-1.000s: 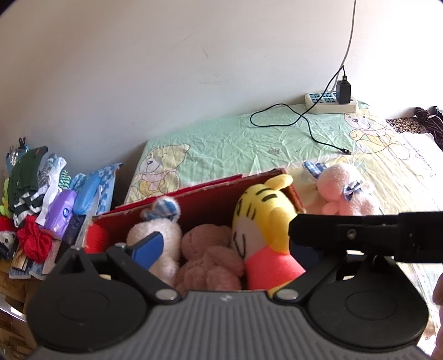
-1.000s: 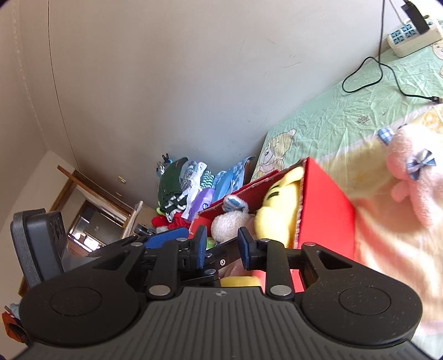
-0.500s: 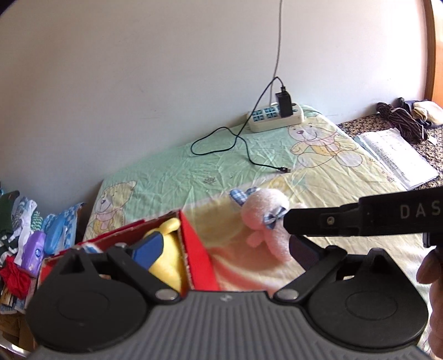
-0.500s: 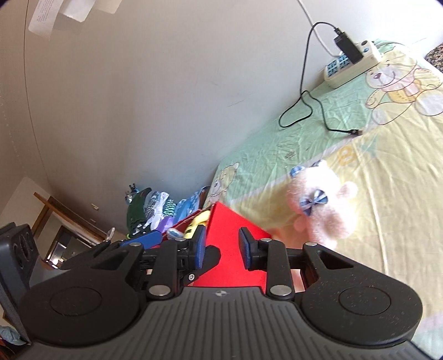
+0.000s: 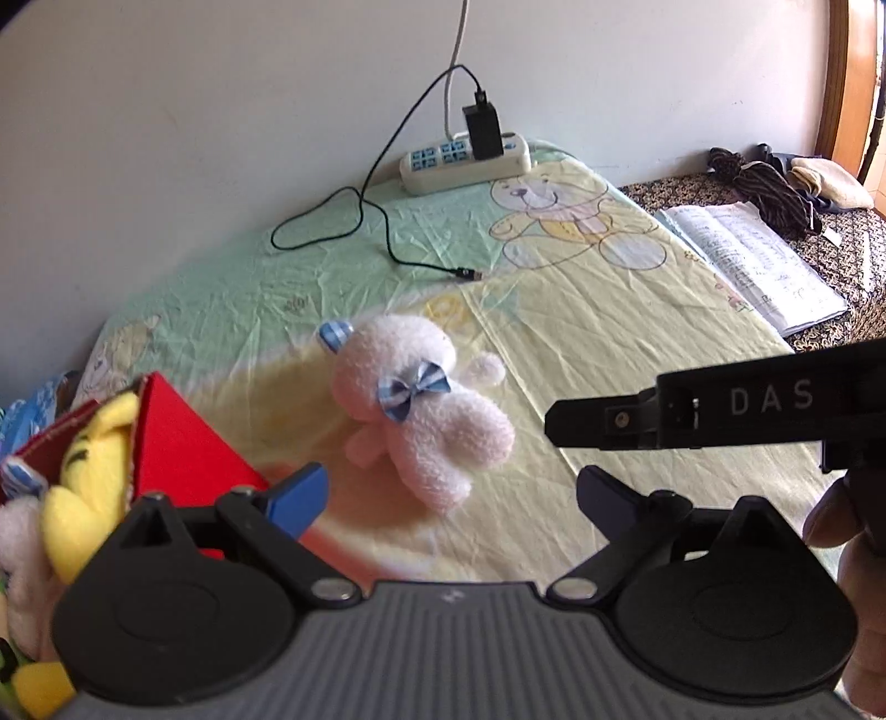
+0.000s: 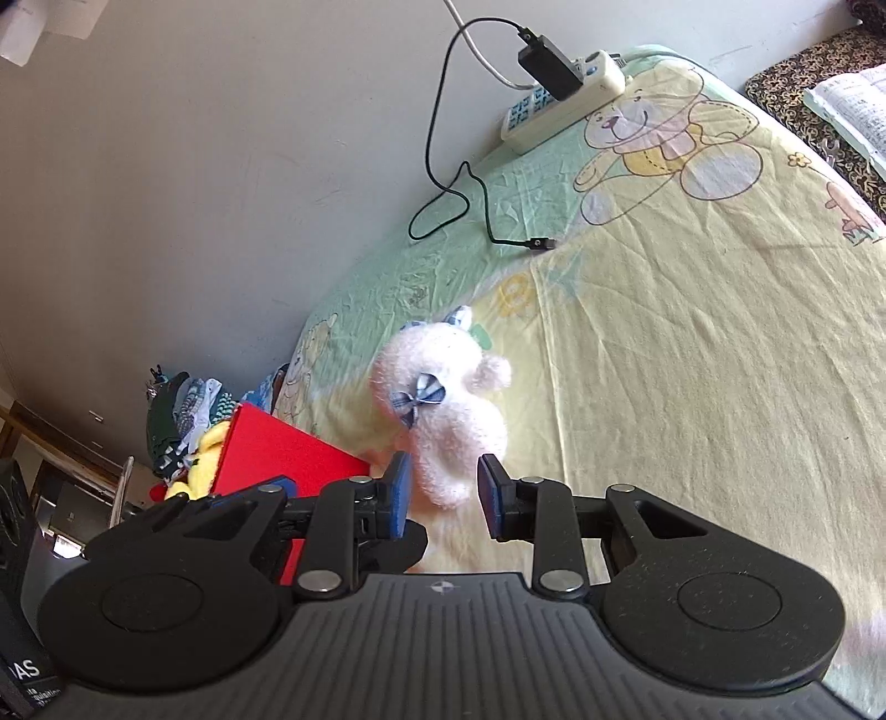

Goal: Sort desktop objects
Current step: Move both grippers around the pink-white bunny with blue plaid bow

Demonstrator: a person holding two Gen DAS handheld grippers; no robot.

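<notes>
Pink teddy (image 5: 426,410) w/ a blue bow lies on the bear sheet (image 5: 581,310), just right of the red box (image 5: 177,443). Right gripper (image 6: 443,490) is spread apart near its legs. Left gripper (image 5: 451,493) is spread wide, holding nothing.

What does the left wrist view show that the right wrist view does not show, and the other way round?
Only the left wrist view: dark clothes beyond the open book, and a fingertip.
Only the right wrist view: paper on the wall and a hanging clothes pile.
Both: the pink plush bear, red box, yellow plush, power strip, both open grippers.
</notes>
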